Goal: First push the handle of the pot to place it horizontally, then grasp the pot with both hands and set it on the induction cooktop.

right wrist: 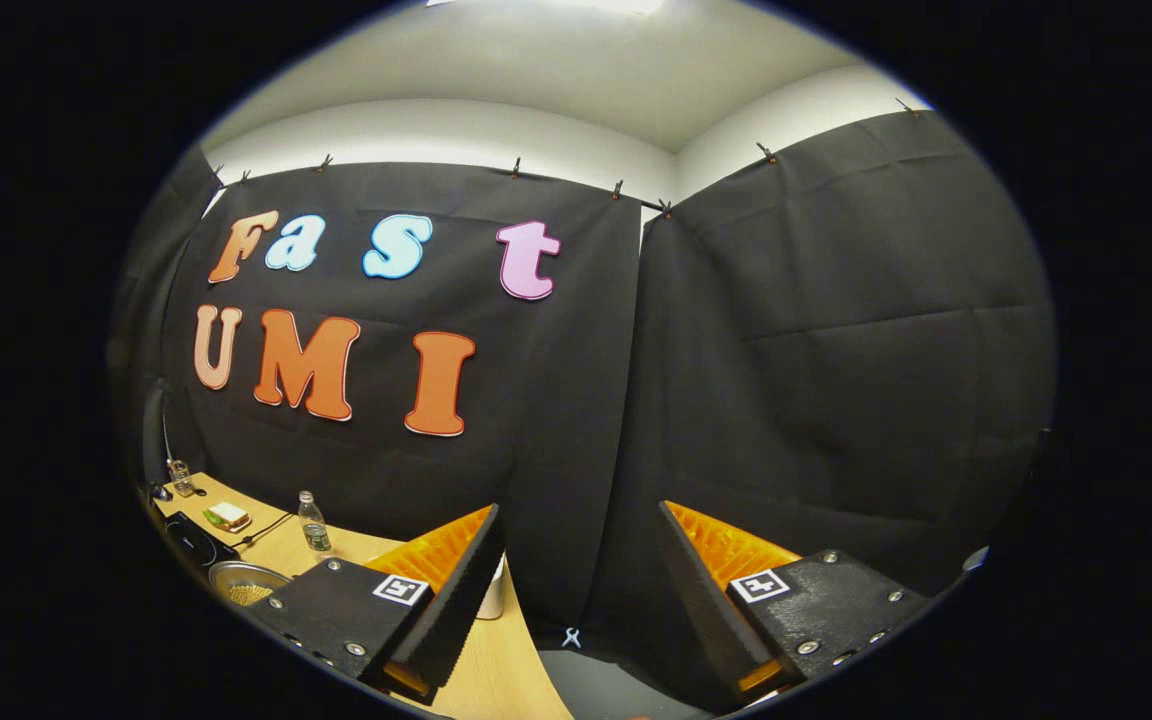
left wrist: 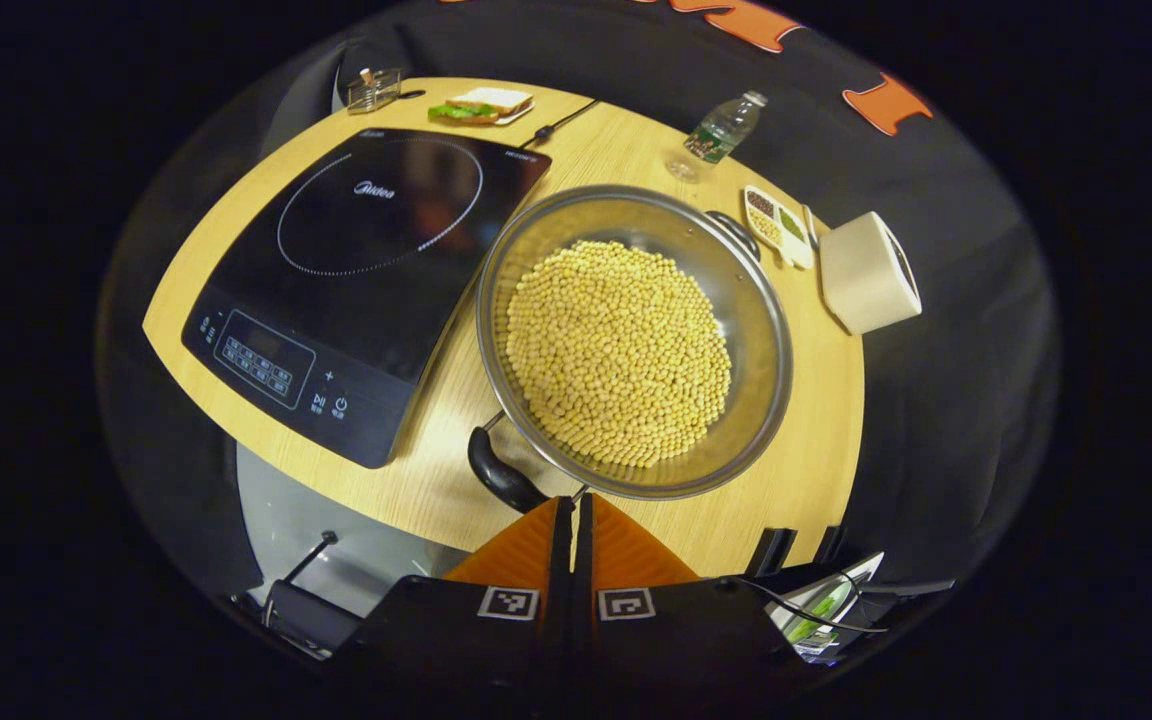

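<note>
1 pot [left wrist: 636,340] on the wooden bench [left wrist: 816,470], steel, round, holding a layer of yellow beans [left wrist: 618,352]. It sits just beside the right edge of the cooktop [left wrist: 356,280], rim touching or nearly touching that edge; can't tell which. 1 black cooktop, flat on the bench, control panel toward the near-left corner. Pot has 2 handles: 1 black handle [left wrist: 501,475] at the near-left of the rim, pointing toward the camera and slightly left, and 1 small loop handle [left wrist: 734,232] on the far-right of the rim. So the handle-to-handle axis runs diagonally, near-left to far-right in the left gripper view.

Left tool [left wrist: 573,510] is clenched, its 2 fingers pressed together with nothing between them, tips just right of the black handle and at the pot's near rim; contact can't be judged.

Right tool [right wrist: 576,560] is released, fingers wide apart, raised and aimed at the booth wall, empty.

Other items on the bench: 1 water bottle [left wrist: 726,128], 1 sandwich on a plate [left wrist: 481,104], 1 small clear box [left wrist: 373,90], 1 white divided dish [left wrist: 776,225], 1 white boxy item [left wrist: 868,272]. In the right gripper view the bottle [right wrist: 313,522], sandwich [right wrist: 228,516] and pot [right wrist: 244,582] appear low left, small.
</note>
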`<state>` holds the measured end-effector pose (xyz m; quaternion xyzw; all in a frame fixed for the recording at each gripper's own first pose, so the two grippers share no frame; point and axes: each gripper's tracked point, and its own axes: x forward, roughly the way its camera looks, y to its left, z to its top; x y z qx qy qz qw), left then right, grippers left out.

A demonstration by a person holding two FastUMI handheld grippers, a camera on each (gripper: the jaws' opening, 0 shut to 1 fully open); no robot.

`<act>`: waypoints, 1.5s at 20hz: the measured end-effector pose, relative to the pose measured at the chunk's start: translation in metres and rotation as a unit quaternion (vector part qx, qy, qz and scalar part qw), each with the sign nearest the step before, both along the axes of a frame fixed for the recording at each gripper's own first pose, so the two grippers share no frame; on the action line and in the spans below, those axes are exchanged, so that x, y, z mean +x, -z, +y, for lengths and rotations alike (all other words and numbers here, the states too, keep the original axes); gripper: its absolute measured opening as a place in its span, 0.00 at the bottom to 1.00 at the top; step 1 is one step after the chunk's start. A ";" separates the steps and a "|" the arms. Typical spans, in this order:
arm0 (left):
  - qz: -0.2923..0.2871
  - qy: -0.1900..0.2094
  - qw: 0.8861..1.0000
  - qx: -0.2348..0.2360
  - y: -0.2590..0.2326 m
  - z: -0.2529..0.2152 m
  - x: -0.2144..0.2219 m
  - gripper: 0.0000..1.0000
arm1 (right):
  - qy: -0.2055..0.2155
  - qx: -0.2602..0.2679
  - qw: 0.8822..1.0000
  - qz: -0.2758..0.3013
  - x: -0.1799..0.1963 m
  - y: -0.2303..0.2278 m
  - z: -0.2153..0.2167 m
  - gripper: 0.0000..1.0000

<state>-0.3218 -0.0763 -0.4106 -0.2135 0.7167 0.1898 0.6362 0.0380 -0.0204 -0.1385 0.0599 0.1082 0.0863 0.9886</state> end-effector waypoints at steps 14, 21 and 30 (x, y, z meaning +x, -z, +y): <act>0.062 -0.045 0.997 -0.029 0.040 -0.008 -0.021 0.08 | -0.043 -0.006 0.999 0.011 -0.002 -0.009 0.062 0.94; 0.058 -0.033 0.997 0.032 0.044 0.022 0.002 0.08 | -0.063 -0.009 0.998 0.028 -0.005 -0.005 0.099 0.94; 0.035 0.013 0.996 0.085 0.039 0.052 0.039 0.08 | -0.094 0.000 0.994 0.050 -0.011 0.000 0.158 0.94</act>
